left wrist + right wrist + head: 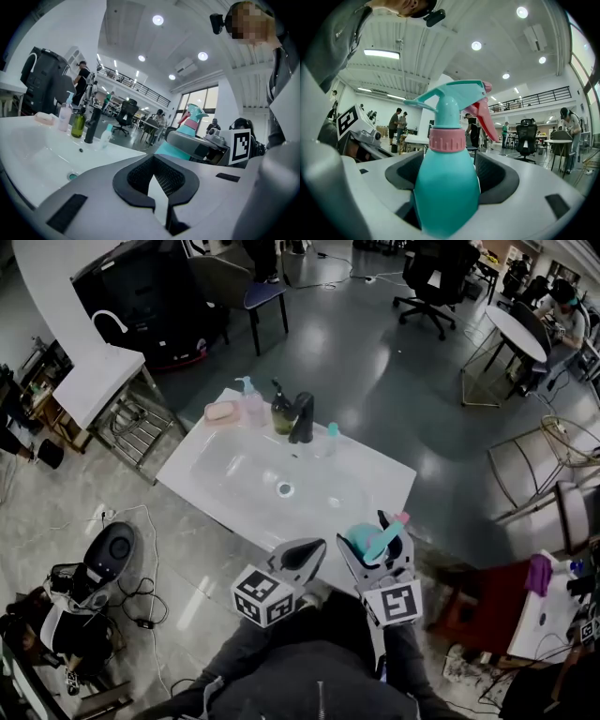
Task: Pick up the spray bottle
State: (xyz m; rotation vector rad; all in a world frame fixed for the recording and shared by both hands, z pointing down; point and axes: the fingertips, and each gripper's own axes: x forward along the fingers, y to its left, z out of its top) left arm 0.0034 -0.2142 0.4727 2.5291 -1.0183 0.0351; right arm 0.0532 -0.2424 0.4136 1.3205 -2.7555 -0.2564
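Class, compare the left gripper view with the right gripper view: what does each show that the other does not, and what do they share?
Only the left gripper view shows the white sink counter with its black faucet, green bottle and pink pump bottle, beyond the left gripper, whose jaws are together and empty. Only the right gripper view shows the right gripper with its pads pressing both sides of the bottle's body. Both show the teal spray bottle with its pink collar.

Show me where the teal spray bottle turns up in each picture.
Head view: spray bottle lower centre-right, held in the right gripper.
Left gripper view: bottle right of centre.
Right gripper view: bottle dead centre, between the fingers.
Shared landmark: white sink, head and left gripper views only.
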